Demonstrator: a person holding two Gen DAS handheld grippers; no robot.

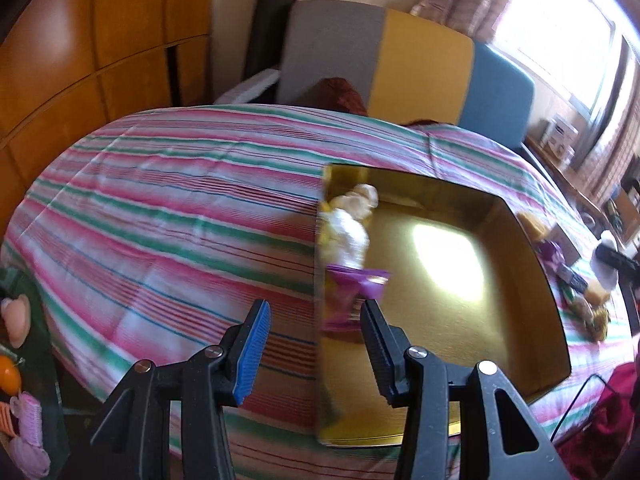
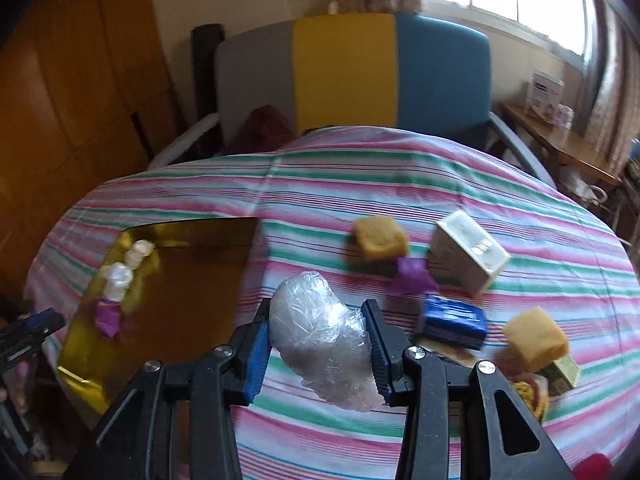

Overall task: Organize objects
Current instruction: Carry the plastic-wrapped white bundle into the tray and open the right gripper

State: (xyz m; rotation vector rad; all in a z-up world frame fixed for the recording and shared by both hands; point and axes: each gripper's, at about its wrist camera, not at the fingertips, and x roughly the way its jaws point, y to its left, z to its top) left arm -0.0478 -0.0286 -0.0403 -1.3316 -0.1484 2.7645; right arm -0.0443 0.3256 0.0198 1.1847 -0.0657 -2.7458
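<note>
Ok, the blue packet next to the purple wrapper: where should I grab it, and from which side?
Take the blue packet across its short width, coming down from above. It lies flat on the striped cloth, a low block whose long sides look free. The purple wrapper sits close behind it, so a near-side approach seems safer. The right hand-held gripper is occupied by the clear plastic bag.

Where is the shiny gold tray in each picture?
Left wrist view: the shiny gold tray fills centre-right, just beyond the open left gripper.
Right wrist view: it lies at left.
Shared landmark: the white crumpled wads along its left wall.
</note>
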